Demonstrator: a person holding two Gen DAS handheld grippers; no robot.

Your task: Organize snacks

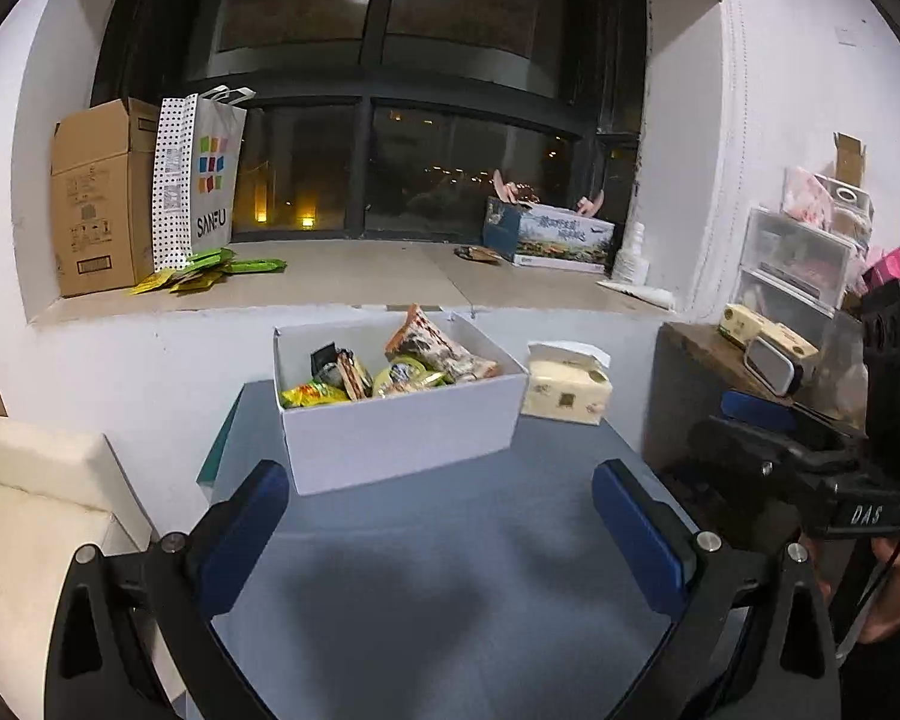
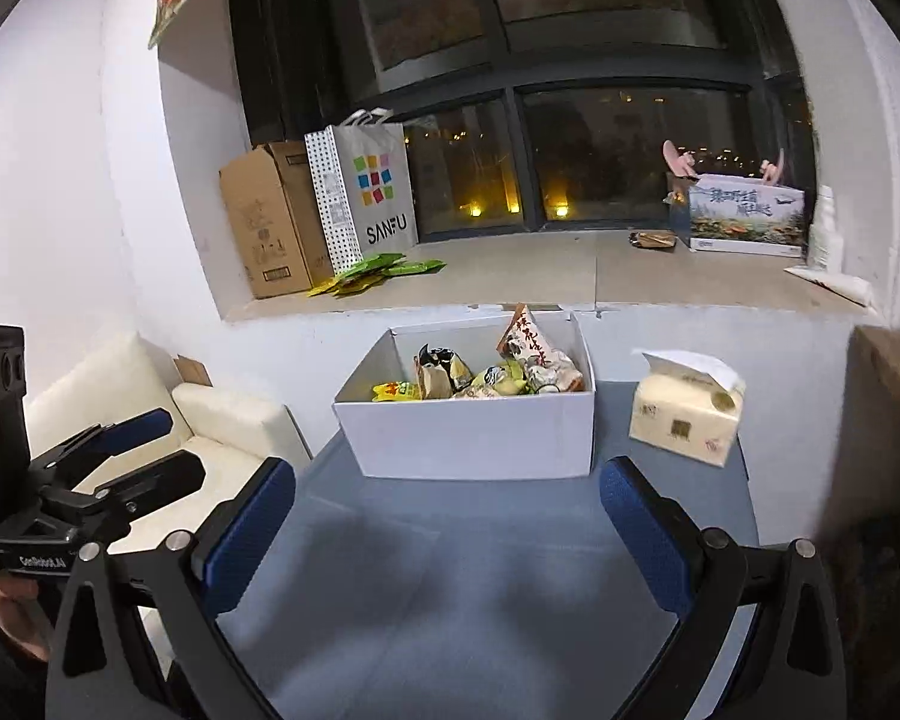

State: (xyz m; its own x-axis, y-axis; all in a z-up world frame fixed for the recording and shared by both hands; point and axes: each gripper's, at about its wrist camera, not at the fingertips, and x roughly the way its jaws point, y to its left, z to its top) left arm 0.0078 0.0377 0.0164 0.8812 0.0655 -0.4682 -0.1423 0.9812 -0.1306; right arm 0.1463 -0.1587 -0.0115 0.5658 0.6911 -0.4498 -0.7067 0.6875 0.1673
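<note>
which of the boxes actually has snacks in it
The white box on the blue-grey table, right ahead of both open grippers; snack packets fill it. The cardboard box on the sill shows none.

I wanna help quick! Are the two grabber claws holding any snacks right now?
Left gripper: open, holding nothing, above the blue-grey table.
Right gripper: open, holding nothing, facing the white cardboard snack box.
</note>
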